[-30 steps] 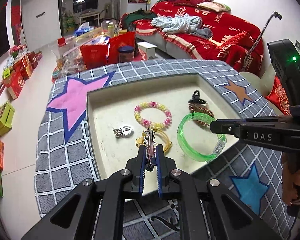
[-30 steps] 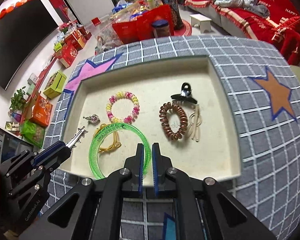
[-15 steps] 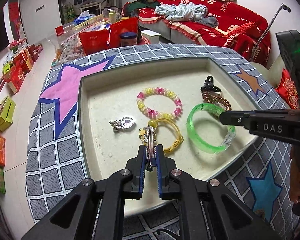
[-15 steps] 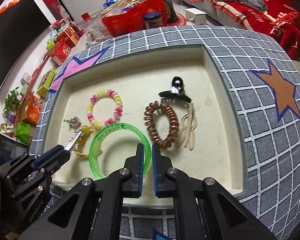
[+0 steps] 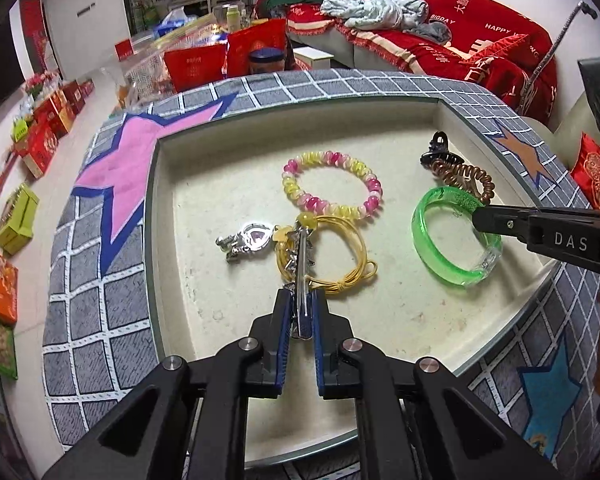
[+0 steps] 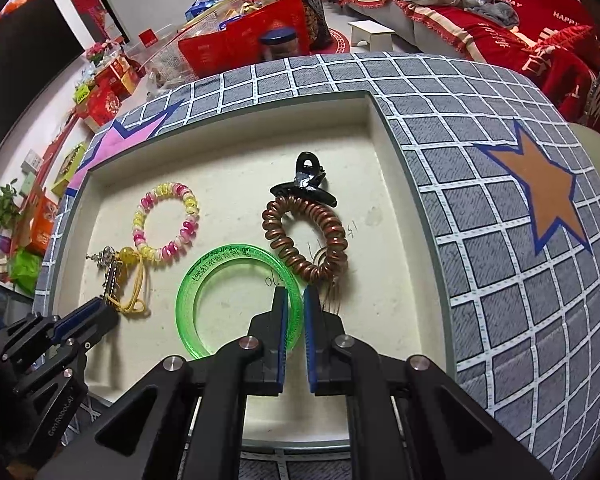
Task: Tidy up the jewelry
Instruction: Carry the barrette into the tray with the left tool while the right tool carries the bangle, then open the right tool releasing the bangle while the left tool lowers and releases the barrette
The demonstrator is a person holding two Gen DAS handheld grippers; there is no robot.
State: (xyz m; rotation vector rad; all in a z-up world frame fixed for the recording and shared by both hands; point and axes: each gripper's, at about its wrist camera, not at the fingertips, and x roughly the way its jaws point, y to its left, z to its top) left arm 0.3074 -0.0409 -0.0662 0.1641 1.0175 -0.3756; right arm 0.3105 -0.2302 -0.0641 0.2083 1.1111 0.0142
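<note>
your left gripper (image 5: 301, 312) clamps a spiked silver hair clip (image 5: 301, 256) over the yellow cord (image 5: 340, 252); your right gripper (image 6: 294, 320) pinches the green bangle (image 6: 220, 264) inside the tray (image 6: 228, 148)

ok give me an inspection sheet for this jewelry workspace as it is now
surface: cream recessed tray set in a grey grid cloth with star patches
job's things: green bangle, pink and yellow bead bracelet, copper spiral hair tie, black claw clip, yellow cord, silver heart charm, spiked silver clip
clutter: thin beige loops beside the spiral tie, too hidden to name
grippers: left tool shut on the spiked silver clip; right tool shut on the green bangle's rim
cables: nothing seen
surroundings: red covered sofa, red bags and boxes on the floor
</note>
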